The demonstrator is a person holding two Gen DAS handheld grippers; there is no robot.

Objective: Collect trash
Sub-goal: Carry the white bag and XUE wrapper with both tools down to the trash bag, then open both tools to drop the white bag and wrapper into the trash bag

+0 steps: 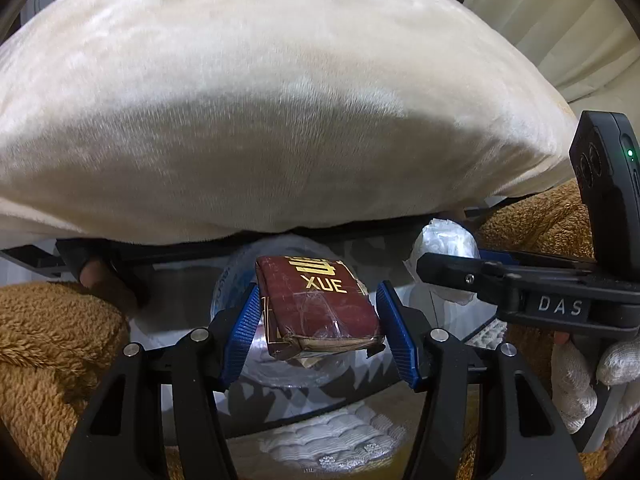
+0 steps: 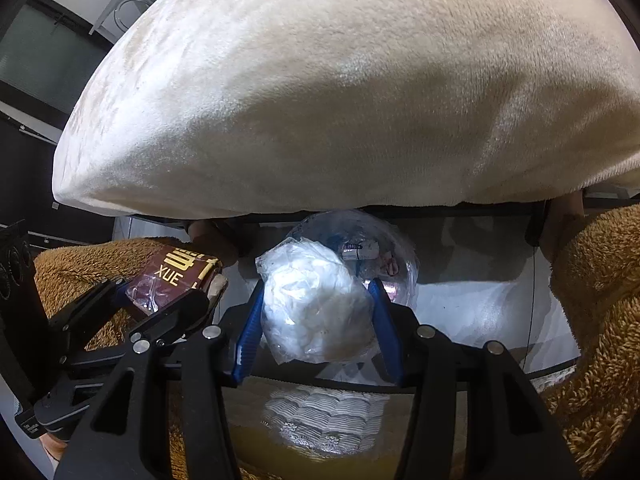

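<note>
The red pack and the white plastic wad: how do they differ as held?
The red pack is a flat, boxy, dark red carton with gold lettering; the white plastic wad is a rounded, crumpled, translucent white bundle. The pack sits in the left gripper, the wad in the right gripper. Both are clamped between blue pads above a clear bag of trash.

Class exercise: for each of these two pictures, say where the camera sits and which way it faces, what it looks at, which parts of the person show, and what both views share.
Left wrist view: sits on the left gripper, facing forward at its red packet; a gloved hand shows.
Right wrist view: sits on the right gripper, facing forward at its crumpled plastic bag; no hand clearly visible.
Shared: cream cushion, clear trash bag, each other's gripper.
</note>
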